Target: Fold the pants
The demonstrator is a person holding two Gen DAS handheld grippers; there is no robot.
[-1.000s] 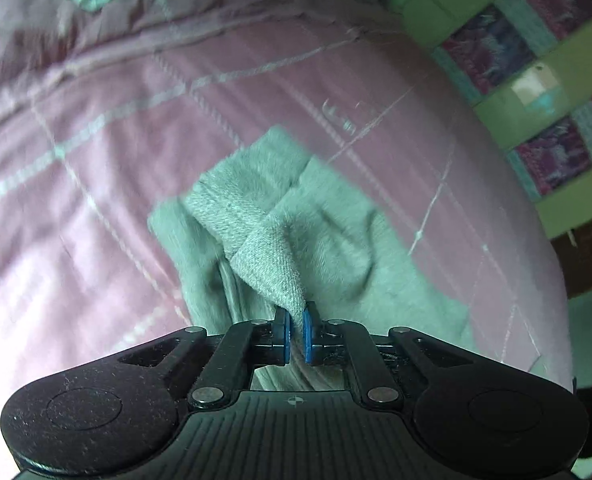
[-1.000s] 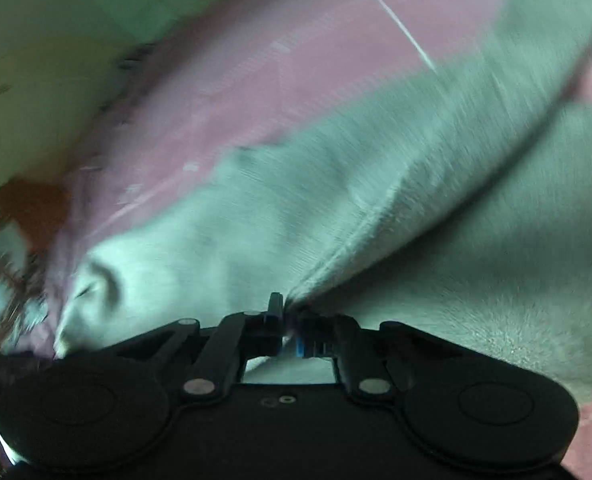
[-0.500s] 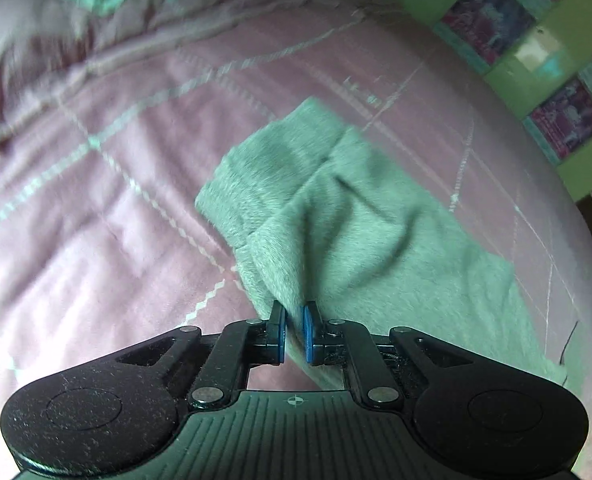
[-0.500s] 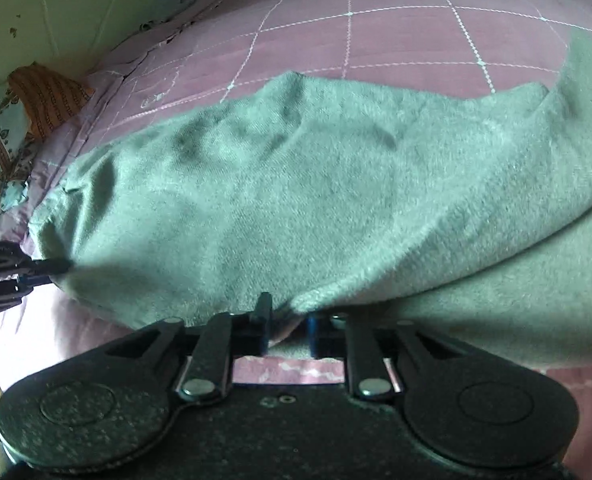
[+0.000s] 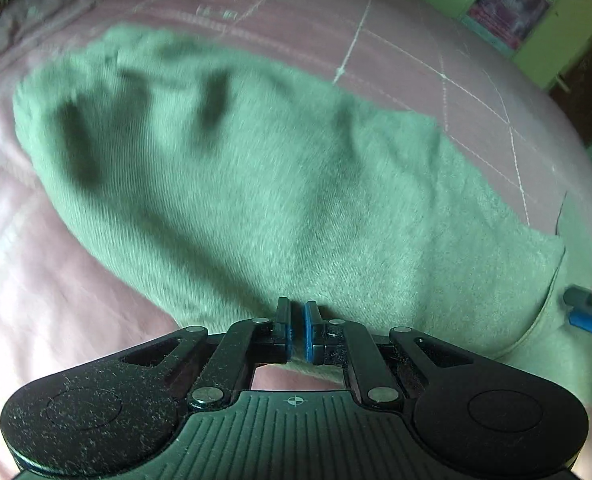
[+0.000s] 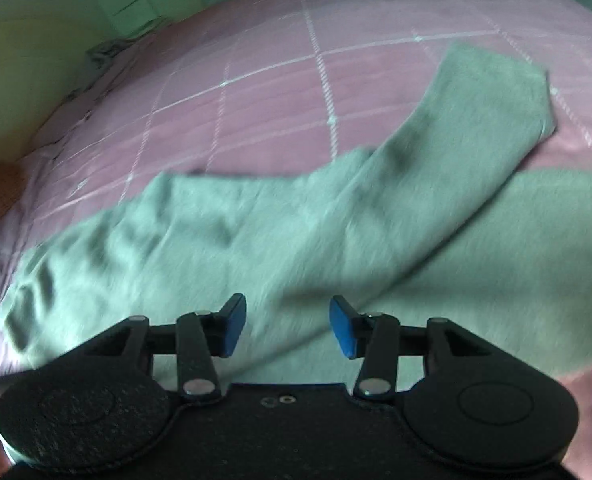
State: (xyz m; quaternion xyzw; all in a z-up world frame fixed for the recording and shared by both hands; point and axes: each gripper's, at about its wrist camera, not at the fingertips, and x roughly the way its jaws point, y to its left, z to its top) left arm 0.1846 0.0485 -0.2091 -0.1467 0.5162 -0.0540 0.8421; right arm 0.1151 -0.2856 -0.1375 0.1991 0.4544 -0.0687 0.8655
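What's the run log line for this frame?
left gripper: shut on pants | right gripper: open, over pants | pants: spread on bedspread

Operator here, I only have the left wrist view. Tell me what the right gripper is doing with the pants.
Observer: The right gripper is open; its blue-padded fingers stand wide apart over the grey-green fleece pants, clamping nothing.
Operator: Report how the far end of the pants lies.
Observer: In the right wrist view one leg end lies flat on the pink checked bedspread, angled away from the rest of the garment.
Operator: Say what is beyond the bed on that side.
Observer: A pale green wall with a crumpled dark cloth at the bed's edge.
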